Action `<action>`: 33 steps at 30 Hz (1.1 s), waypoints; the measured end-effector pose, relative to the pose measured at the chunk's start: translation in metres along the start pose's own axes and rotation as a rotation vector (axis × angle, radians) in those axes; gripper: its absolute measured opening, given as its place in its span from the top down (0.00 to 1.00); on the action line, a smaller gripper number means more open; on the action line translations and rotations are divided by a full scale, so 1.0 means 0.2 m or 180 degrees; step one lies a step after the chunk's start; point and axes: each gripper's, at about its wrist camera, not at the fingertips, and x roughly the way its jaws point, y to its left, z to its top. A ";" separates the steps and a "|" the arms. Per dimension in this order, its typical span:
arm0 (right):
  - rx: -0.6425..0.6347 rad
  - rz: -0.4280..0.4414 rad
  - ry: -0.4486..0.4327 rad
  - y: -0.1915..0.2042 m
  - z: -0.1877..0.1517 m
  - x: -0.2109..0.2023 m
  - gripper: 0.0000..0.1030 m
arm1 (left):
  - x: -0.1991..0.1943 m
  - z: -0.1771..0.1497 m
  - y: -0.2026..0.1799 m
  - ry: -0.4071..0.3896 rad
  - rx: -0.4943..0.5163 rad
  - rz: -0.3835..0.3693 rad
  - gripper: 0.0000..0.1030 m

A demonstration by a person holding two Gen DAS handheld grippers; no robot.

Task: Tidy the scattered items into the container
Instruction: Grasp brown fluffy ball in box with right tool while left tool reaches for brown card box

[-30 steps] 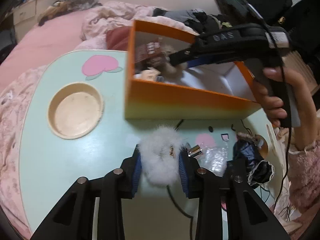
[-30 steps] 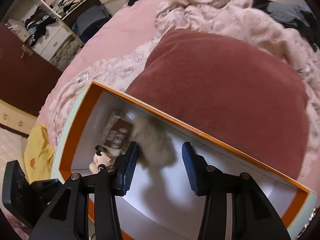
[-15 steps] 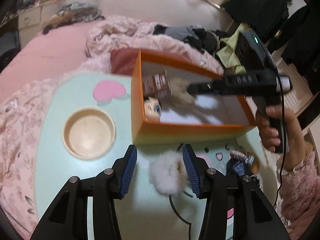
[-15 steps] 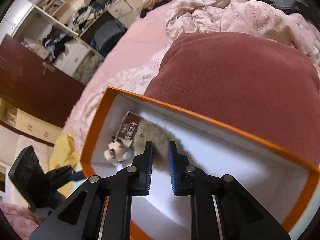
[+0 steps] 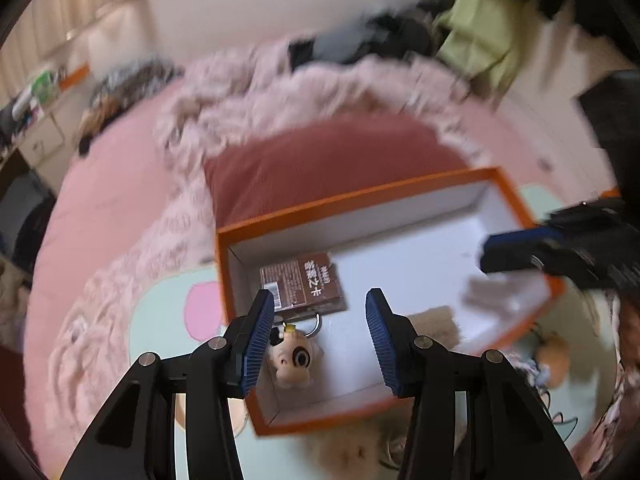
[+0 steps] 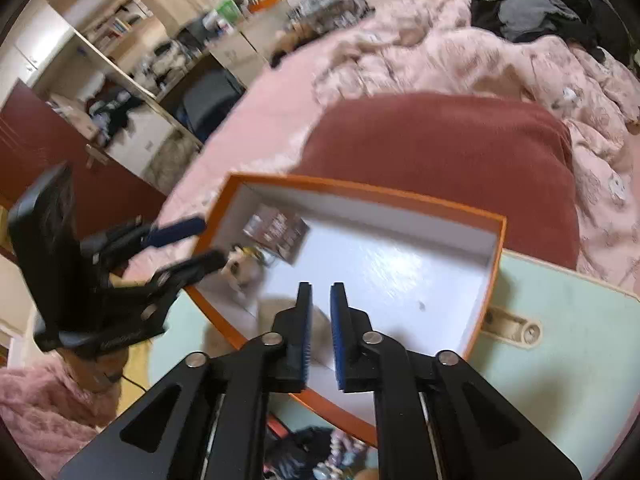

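The orange box (image 5: 352,196) with a white inside stands on the mint table; it also shows in the right wrist view (image 6: 400,194). Inside lie a brown packet (image 5: 304,284), a doll-head keychain (image 5: 294,356) and a beige fur puff (image 5: 434,326). My left gripper (image 5: 320,332) is open and empty above the box's left end. My right gripper (image 6: 320,336) has its jaws nearly together with nothing between them, over the box's near side, with the beige puff (image 6: 276,312) just beyond. A white fluffy puff (image 5: 352,448) lies on the table in front of the box.
A dark red cushion (image 6: 440,148) and pink bedding (image 6: 460,60) lie behind the box. A dark ruffled item (image 6: 312,452) lies on the table (image 6: 560,360) near me. A small orange doll (image 5: 554,360) lies right of the box.
My left gripper let go of the white puff, rose and moved over the box. My right gripper released the beige puff in the box, closed and pulled back.
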 end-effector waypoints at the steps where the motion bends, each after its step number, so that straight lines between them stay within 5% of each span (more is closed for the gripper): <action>1: 0.0009 0.0031 0.0117 0.00 0.01 0.03 0.73 | 0.03 0.03 0.02 0.0103 -0.0122 -0.0136 0.55; 6: -0.0426 0.0099 0.0544 0.10 0.06 0.16 0.44 | -0.03 0.07 0.20 -0.0004 -0.0829 -0.0680 0.55; 10: -0.0534 0.0083 0.0809 0.17 0.11 0.33 0.43 | -0.13 0.05 0.25 -0.0239 -0.0939 -0.0485 0.55; 14: -0.0703 -0.0072 0.0991 0.22 0.09 0.48 0.40 | -0.11 0.03 0.21 -0.0108 -0.0742 -0.0344 0.55; 15: -0.0730 -0.0027 0.0986 0.22 0.08 0.48 0.41 | -0.11 0.03 0.20 -0.0089 -0.0693 -0.0323 0.55; 18: -0.0677 -0.0028 0.0839 0.19 0.06 0.42 0.75 | -0.08 0.03 0.15 -0.0039 -0.0585 -0.0348 0.55; 23: -0.0296 0.0118 0.0620 0.00 0.04 0.31 0.81 | 0.01 0.05 0.04 0.0144 -0.0418 -0.0236 0.53; 30: -0.0148 0.0320 0.0013 -0.05 -0.03 0.02 0.83 | 0.14 0.07 -0.07 0.0250 -0.0266 0.0345 0.33; 33: -0.0136 0.0251 0.0006 -0.04 -0.06 0.02 0.83 | 0.22 0.08 -0.08 0.0394 -0.0260 0.0473 0.28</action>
